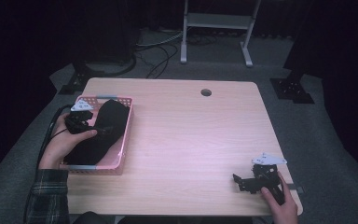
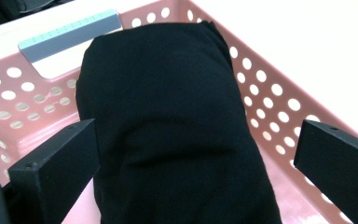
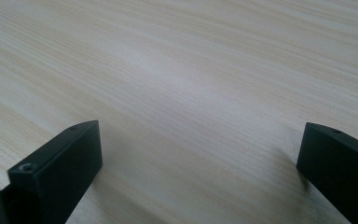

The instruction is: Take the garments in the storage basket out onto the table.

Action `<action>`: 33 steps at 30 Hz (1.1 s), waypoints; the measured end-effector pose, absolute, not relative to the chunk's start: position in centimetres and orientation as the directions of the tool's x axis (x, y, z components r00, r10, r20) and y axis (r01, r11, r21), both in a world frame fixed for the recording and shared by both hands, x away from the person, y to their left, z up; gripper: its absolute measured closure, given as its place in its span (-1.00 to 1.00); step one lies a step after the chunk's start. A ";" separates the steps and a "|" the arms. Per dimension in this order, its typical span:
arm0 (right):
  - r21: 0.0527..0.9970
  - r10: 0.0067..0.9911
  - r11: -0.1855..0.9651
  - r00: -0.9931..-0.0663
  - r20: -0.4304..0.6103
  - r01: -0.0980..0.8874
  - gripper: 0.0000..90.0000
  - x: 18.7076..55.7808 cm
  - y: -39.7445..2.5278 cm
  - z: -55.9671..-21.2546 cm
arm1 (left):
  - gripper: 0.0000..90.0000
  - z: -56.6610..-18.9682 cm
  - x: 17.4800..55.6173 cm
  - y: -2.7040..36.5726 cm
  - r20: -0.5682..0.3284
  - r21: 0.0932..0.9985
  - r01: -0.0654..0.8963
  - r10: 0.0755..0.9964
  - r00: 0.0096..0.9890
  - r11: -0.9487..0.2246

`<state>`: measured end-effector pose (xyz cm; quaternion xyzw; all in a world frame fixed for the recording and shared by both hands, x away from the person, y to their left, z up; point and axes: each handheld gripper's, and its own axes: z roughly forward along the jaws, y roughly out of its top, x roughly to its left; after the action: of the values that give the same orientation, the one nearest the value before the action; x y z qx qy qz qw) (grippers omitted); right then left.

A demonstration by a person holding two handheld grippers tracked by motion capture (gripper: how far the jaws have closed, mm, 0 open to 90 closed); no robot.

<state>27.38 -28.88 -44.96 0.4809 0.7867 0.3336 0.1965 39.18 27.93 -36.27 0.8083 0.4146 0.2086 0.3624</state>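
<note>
Dark room, grey carpet, metal stand legs at 12 o'clock behind a light wood table (image 1: 182,135). Pink perforated basket (image 1: 127,122) sits at 9 o'clock on the table, black folded cloth (image 1: 103,130) lying inside it, filling most of the length. Left gripper (image 1: 81,122) hovers over the basket's left side, jaws spread wide and empty, straddling the cloth (image 2: 168,121) in the left gripper view; whether the pads touch fabric, can't tell. Cloth looks soft, light, floppy, not fragile; likely to sag or unfold if pinched at one edge, so best taken across the thick folded middle or a bunched end. Left hand (image 1: 65,142) wraps the gripper from 7 o'clock, plaid sleeve behind it, wrist angled toward 1 o'clock. Right gripper (image 1: 249,182) rests low at 5 o'clock near the table's front edge, jaws wide apart, nothing between them, pointing toward 9 o'clock over bare wood.
</note>
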 end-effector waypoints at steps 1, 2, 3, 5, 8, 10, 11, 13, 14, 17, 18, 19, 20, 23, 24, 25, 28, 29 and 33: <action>0.714 0.888 0.315 -0.460 0.012 0.626 -1.00 27.4 -28.9 -45.0 | -1.00 -36.3 39.2 27.9 0.042 0.754 0.521 0.821 0.569 -0.399; 0.714 0.888 0.315 -0.460 0.012 0.626 -1.00 27.4 -28.9 -45.0 | -1.00 -36.4 39.2 27.8 0.042 0.752 0.524 0.822 0.568 -0.401; 0.714 0.888 0.315 -0.460 0.012 0.625 -1.00 27.4 -28.9 -45.0 | -1.00 -36.5 39.3 27.8 0.048 0.747 0.526 0.822 0.567 -0.406; 0.714 0.888 0.315 -0.460 0.012 0.626 -1.00 27.4 -28.9 -45.0 | -1.00 -36.6 39.4 27.7 0.053 0.738 0.533 0.823 0.566 -0.414; 0.714 0.888 0.315 -0.460 0.012 0.626 -1.00 27.4 -28.9 -45.0 | -1.00 -36.9 39.5 27.5 0.058 0.724 0.546 0.826 0.561 -0.422; 0.714 0.888 0.315 -0.460 0.012 0.626 -1.00 27.4 -28.9 -45.0 | -1.00 -37.0 39.6 27.5 0.061 0.716 0.553 0.828 0.558 -0.426; 0.714 0.888 0.315 -0.460 0.012 0.625 -1.00 27.4 -28.9 -45.0 | -1.00 -37.1 39.6 27.4 0.063 0.712 0.557 0.829 0.556 -0.427; 0.714 0.888 0.315 -0.460 0.012 0.626 -1.00 27.4 -28.9 -45.0 | -1.00 -37.3 39.7 27.4 0.062 0.705 0.566 0.832 0.551 -0.427; 0.714 0.888 0.315 -0.460 0.012 0.626 -1.00 27.4 -28.9 -45.0 | -1.00 -37.4 39.8 27.4 0.062 0.699 0.571 0.832 0.551 -0.430; 0.714 0.888 0.315 -0.460 0.012 0.626 -1.00 27.4 -28.9 -45.0 | -1.00 -37.7 39.9 27.3 0.057 0.687 0.586 0.835 0.548 -0.431; 0.714 0.888 0.315 -0.460 0.012 0.626 -1.00 27.4 -28.9 -45.0 | -1.00 -37.7 40.0 27.3 0.058 0.681 0.590 0.835 0.548 -0.434; 0.714 0.888 0.315 -0.460 0.012 0.625 -1.00 27.4 -28.9 -45.0 | -1.00 -37.8 40.0 27.3 0.056 0.676 0.595 0.835 0.548 -0.435; 0.714 0.888 0.315 -0.460 0.012 0.626 -1.00 27.4 -28.9 -45.0 | -1.00 -37.9 40.1 27.2 0.054 0.672 0.600 0.837 0.545 -0.434; 0.714 0.888 0.315 -0.460 0.012 0.626 -1.00 27.4 -28.9 -45.0 | -1.00 -38.1 40.2 27.2 0.048 0.661 0.613 0.839 0.542 -0.434; 0.714 0.888 0.315 -0.460 0.012 0.626 -1.00 27.4 -28.9 -45.0 | -1.00 -38.2 40.3 27.2 0.047 0.655 0.617 0.839 0.541 -0.435; 0.714 0.888 0.315 -0.460 0.012 0.626 -1.00 27.4 -28.9 -45.0 | -1.00 -38.3 40.3 27.1 0.045 0.651 0.622 0.839 0.542 -0.436; 0.714 0.888 0.315 -0.460 0.012 0.626 -1.00 27.4 -28.9 -45.0 | -1.00 -38.6 40.5 27.0 0.041 0.635 0.635 0.840 0.541 -0.440; 0.714 0.888 0.315 -0.460 0.012 0.626 -1.00 27.4 -28.9 -45.0 | -1.00 -38.7 40.5 27.0 0.040 0.628 0.642 0.841 0.539 -0.441; 0.714 0.888 0.315 -0.460 0.012 0.626 -1.00 27.4 -28.9 -45.0 | -1.00 -39.0 40.8 26.9 0.029 0.606 0.664 0.847 0.531 -0.437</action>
<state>27.38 -28.88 -44.96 0.4810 0.7866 0.3336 0.1965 40.75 26.93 -38.99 0.8310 0.4547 0.1670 0.2735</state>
